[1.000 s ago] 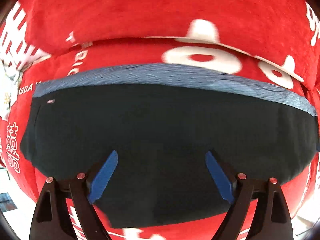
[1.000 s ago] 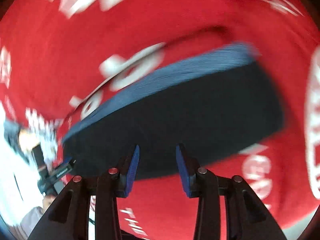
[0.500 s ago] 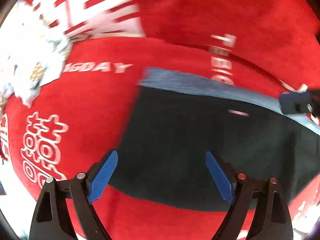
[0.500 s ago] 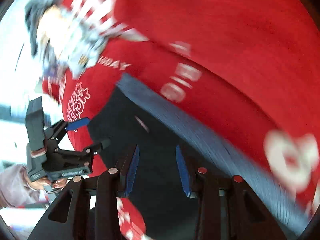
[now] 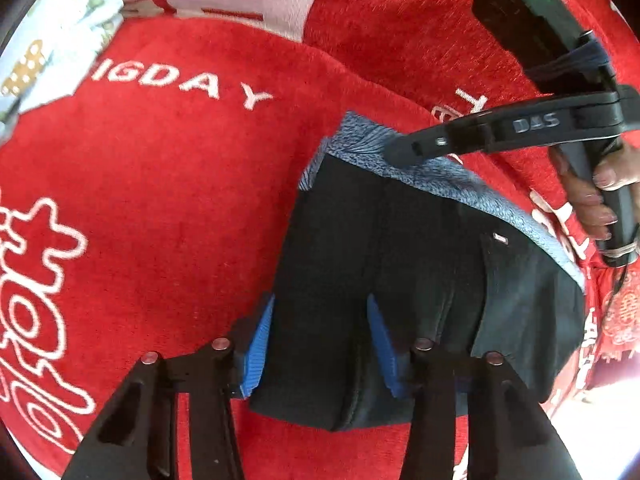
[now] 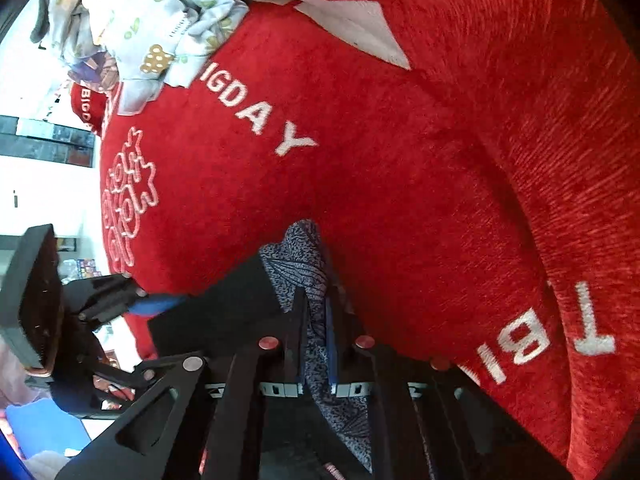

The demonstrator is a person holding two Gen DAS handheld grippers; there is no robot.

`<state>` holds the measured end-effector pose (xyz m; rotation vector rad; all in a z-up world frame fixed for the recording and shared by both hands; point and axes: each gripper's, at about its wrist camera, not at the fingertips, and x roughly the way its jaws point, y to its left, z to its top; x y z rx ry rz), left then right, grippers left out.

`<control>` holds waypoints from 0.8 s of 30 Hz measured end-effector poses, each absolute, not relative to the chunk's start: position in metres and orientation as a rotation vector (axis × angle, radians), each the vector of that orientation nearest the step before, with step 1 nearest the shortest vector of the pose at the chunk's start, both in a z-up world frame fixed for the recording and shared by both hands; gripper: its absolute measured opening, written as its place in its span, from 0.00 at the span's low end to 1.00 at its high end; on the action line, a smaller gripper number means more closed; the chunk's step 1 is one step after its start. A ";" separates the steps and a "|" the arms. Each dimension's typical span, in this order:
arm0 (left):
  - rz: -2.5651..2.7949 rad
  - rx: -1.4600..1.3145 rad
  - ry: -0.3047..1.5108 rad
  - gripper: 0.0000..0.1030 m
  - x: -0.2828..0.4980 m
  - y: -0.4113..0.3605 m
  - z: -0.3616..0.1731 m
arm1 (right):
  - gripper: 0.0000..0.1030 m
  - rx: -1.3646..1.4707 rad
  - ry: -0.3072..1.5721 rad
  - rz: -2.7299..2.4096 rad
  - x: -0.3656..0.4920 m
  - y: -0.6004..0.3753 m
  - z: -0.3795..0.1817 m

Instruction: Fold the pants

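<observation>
Folded black pants (image 5: pixel 400 280) with a blue-grey waistband (image 5: pixel 440 176) lie on a red plush cover (image 5: pixel 168 184). My left gripper (image 5: pixel 320 340) is part open, its blue pads (image 5: pixel 256 344) on either side of the near edge of the pants; I cannot tell if they press the cloth. My right gripper (image 6: pixel 316 336) is shut on the waistband (image 6: pixel 308 276) at the far corner; it also shows in the left wrist view (image 5: pixel 404 152). The left gripper shows in the right wrist view (image 6: pixel 152 304) at the black fabric (image 6: pixel 224 304).
The red cover carries white lettering (image 5: pixel 180 84) and a raised back cushion (image 6: pixel 540 80). A pile of pale patterned clothes (image 6: pixel 152 20) lies at the far left end. A bright floor and room clutter (image 6: pixel 36 184) show beyond the cover's edge.
The left gripper's jaws have narrowed around the near edge of the pants. The right gripper has swung in and shut on the waistband corner.
</observation>
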<state>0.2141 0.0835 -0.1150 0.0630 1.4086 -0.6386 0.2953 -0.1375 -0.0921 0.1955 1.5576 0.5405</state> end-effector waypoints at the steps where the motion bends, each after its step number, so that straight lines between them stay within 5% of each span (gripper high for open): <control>1: -0.640 0.076 1.399 0.42 0.211 0.085 -0.112 | 0.06 0.210 1.553 0.565 0.292 -0.137 -0.085; 5: -0.622 0.095 1.386 0.42 0.207 0.094 -0.105 | 0.06 0.210 1.542 0.641 0.290 -0.124 -0.065; 9: -0.499 0.151 1.384 0.48 0.210 0.097 -0.117 | 0.06 0.195 1.596 0.533 0.298 -0.122 -0.103; 11: -0.441 0.125 1.369 0.57 0.215 0.103 -0.112 | 0.13 0.244 1.583 0.480 0.299 -0.127 -0.114; 15: -0.465 0.086 1.329 0.57 0.221 0.098 -0.088 | 0.24 0.352 1.526 0.363 0.289 -0.147 -0.095; 18: -0.528 0.076 1.289 0.80 0.222 0.069 -0.073 | 0.24 0.383 1.468 0.278 0.257 -0.172 -0.063; 24: -0.499 0.197 1.322 0.80 0.236 -0.018 -0.115 | 0.24 0.464 1.457 0.068 0.180 -0.224 -0.057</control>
